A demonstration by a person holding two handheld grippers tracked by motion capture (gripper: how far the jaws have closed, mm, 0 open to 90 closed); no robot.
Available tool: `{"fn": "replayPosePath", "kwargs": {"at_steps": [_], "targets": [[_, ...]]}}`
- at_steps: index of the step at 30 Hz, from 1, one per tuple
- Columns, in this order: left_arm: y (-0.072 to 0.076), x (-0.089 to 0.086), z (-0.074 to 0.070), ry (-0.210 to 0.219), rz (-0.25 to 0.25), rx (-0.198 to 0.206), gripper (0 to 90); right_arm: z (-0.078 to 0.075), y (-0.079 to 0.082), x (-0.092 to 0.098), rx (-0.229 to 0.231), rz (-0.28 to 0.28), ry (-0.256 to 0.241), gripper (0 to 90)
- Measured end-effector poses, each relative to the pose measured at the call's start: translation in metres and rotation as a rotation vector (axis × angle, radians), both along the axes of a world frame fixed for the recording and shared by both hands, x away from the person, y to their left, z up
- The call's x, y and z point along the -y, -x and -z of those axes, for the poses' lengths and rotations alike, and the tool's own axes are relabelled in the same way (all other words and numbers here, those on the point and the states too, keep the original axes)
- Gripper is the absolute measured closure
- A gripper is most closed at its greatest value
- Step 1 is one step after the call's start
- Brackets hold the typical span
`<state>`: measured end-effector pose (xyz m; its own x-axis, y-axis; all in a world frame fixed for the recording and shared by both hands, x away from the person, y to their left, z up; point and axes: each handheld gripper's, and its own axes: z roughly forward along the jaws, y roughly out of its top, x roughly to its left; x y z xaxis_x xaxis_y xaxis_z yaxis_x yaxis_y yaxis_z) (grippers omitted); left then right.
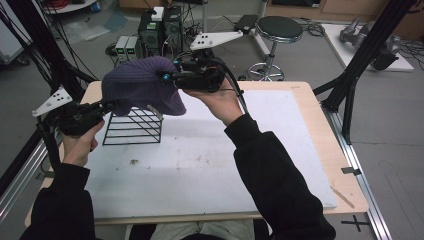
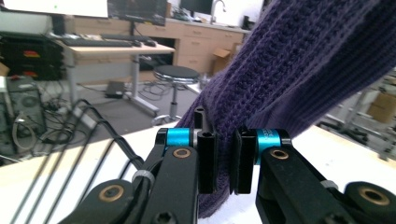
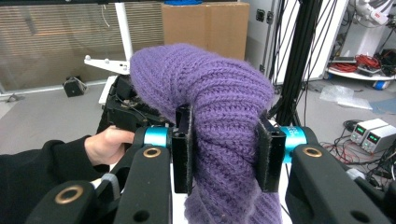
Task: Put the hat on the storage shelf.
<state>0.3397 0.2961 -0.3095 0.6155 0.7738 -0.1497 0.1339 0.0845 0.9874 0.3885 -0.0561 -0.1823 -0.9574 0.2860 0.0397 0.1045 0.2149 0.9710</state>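
We hold the purple knit beanie up in the air between both grippers, above the black wire rack that stands at the far left of the surface. The left gripper has its jaws clamped on a thin bit of the hat's lower edge, the two pads nearly together with only a fold of knit between them, while the right gripper has its jaws set wider, pinching a thick bunched roll of the wool on the opposite side. We judge the two grips sit on opposite sides so that the hat is spread and its opening faces down, ready to be lowered over the rack like a cover. The hat's brim hangs just above the rack's top and partly hides its near corner, so we cannot tell whether cloth and wire touch. There is plenty of bare white surface to the right and toward us for moving the hands. The tight side is the left, where the rack stands near the surface's edge and a black frame post rises just beside the left hand.
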Motion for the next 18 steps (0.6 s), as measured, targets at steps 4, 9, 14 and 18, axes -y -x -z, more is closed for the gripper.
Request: {"fn": "replayPosePath", "kwargs": {"at_steps": [4,9,14,18], "targets": [[-0.002,-0.004,-0.004,0.004,-0.028,0.006,83.6,-0.002,-0.001,-0.003,0.0,0.001,0.0,65.4],[-0.004,-0.006,-0.008,0.016,-0.063,0.015,83.6,-0.005,-0.002,-0.009,0.0,0.002,-0.009,65.4],[-0.002,-0.011,-0.01,0.02,-0.091,0.018,83.6,-0.011,0.0,-0.017,-0.007,-0.002,0.002,65.4],[0.003,-0.017,-0.01,0.023,-0.108,0.026,83.6,-0.013,0.003,-0.026,-0.003,-0.022,0.013,65.0]]}}
